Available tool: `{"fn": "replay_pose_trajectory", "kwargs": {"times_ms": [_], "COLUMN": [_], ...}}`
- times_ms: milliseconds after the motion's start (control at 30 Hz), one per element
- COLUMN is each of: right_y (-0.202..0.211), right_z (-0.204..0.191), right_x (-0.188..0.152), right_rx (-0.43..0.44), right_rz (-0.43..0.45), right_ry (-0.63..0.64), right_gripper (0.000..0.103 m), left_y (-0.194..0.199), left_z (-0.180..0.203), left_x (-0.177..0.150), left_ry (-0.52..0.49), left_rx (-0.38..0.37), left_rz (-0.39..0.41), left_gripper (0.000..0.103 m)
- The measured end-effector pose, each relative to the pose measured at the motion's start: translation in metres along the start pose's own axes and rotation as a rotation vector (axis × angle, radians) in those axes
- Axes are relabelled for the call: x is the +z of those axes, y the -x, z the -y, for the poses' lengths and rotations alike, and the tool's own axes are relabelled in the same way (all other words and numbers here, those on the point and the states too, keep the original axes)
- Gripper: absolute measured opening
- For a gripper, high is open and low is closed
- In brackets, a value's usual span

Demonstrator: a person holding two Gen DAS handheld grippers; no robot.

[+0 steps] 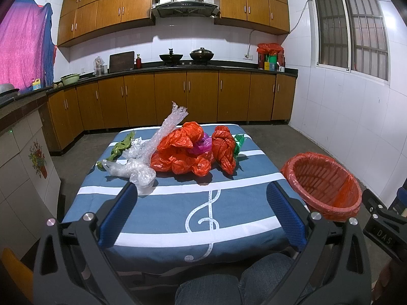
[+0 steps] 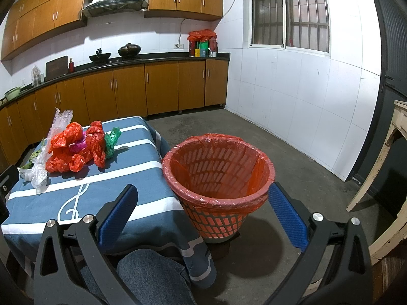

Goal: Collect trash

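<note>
Crumpled plastic trash lies on the blue striped tablecloth (image 1: 178, 203): a big orange bag heap (image 1: 182, 152), a knotted orange bag (image 1: 223, 150) with a green bag (image 1: 239, 143) beside it, clear bubble wrap (image 1: 162, 134), a clear bag (image 1: 134, 170) and a green wrapper (image 1: 120, 147). The same orange heap (image 2: 66, 152) shows at the left of the right wrist view. My left gripper (image 1: 202, 190) is open above the table's near half, nothing between its fingers. My right gripper (image 2: 202, 190) is open in front of the orange-lined basket (image 2: 218, 172), which stands on the floor beside the table.
A person's denim-clad knees (image 1: 229, 282) are below the table's near edge. Kitchen cabinets (image 1: 168, 99) and a counter run along the far wall. A pale wooden furniture leg (image 2: 381, 157) stands at the right. Bare concrete floor (image 2: 292, 152) spreads beyond the basket.
</note>
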State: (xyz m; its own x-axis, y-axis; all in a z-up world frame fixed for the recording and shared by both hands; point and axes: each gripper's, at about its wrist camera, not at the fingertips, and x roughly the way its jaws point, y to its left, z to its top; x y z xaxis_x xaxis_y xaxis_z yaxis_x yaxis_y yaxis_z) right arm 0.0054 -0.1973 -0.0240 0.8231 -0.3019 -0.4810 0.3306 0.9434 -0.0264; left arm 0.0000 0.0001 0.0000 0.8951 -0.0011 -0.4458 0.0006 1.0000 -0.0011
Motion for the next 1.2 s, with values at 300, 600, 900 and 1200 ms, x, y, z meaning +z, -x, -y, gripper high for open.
{"fn": "replay_pose_trajectory", "kwargs": {"times_ms": [300,600,900,1200], "right_y": [0.0000,-0.0003,-0.0012,-0.0031], "right_z": [0.0000,0.0002,0.0006,0.0001], "right_x": [0.0003,0.0004,-0.0001,-0.0013], "right_rx": [-0.001,-0.001,-0.001,-0.002], "right_rz": [0.000,0.000,-0.001,-0.002], "right_ry": [-0.001,-0.001,-0.002,-0.002], "right_gripper": [0.101,0.101,0.101,0.101], "left_y": [0.0000,-0.0001,0.0000,-0.0002], "left_z": [0.0000,0.0000,0.0000,0.0000], "left_x": [0.0000,0.0000,-0.0001,-0.0001], "left_ry": [0.000,0.000,-0.001,0.000], "left_rx": [0.000,0.000,0.000,0.001], "left_rz": [0.000,-0.001,-0.002,-0.004], "left_gripper": [0.099,0.099,0.099,0.099]}}
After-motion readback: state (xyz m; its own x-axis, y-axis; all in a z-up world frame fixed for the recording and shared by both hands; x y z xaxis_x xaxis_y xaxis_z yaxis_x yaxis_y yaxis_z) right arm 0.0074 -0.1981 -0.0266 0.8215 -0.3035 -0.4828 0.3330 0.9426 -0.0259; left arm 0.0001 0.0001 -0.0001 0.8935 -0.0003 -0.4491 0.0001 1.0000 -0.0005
